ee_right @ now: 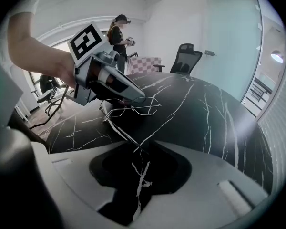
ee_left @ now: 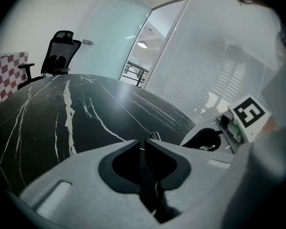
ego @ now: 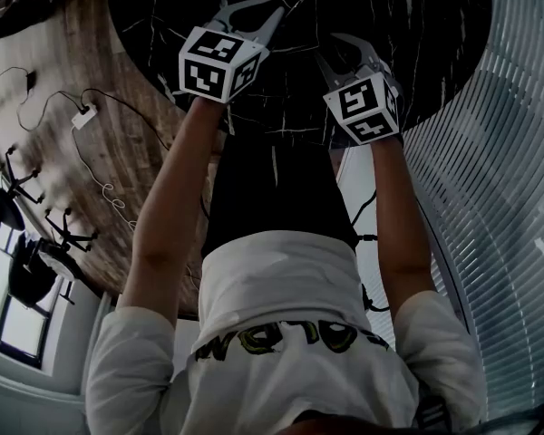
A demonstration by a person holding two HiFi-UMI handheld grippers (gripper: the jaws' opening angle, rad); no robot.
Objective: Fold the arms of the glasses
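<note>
A black office chair (ee_left: 59,56) stands at the far rim of the surface (ego: 399,16), with a red-and-white checked board (ee_left: 7,75) beside it. A person (ee_right: 119,32) stands farther back in the room. More chairs (ego: 18,261) stand on the wooden floor (ego: 63,166), where a power strip (ego: 83,116) and its cables lie.

The left gripper (ee_left: 144,144) hangs low over the surface. Its body covers part of the glasses (ee_right: 136,109) in the right gripper view. Its fingers (ee_left: 86,166) are almost together, pinching the thin wire frame, and a sliver of wire shows just past their tips.

The glasses are at the left gripper's fingertips, low over the surface. Whether they rest on it I cannot tell. The frame front runs roughly side to side in the right gripper view, with the lenses just beyond the left gripper.

One arm (ee_right: 121,130) is unfolded. It runs in a long slant from the frame's left end down toward the right gripper (ee_right: 141,143). Its tip reaches the gap between that gripper's fingers (ee_right: 195,175). These stand wide apart and clamp nothing, and whether the tip touches either I cannot tell.

The surface is black marble with white veins and a rounded edge. A glass wall with blinds (ego: 512,198) curves along the right side. An open doorway (ee_left: 138,61) leads to a lit corridor.
</note>
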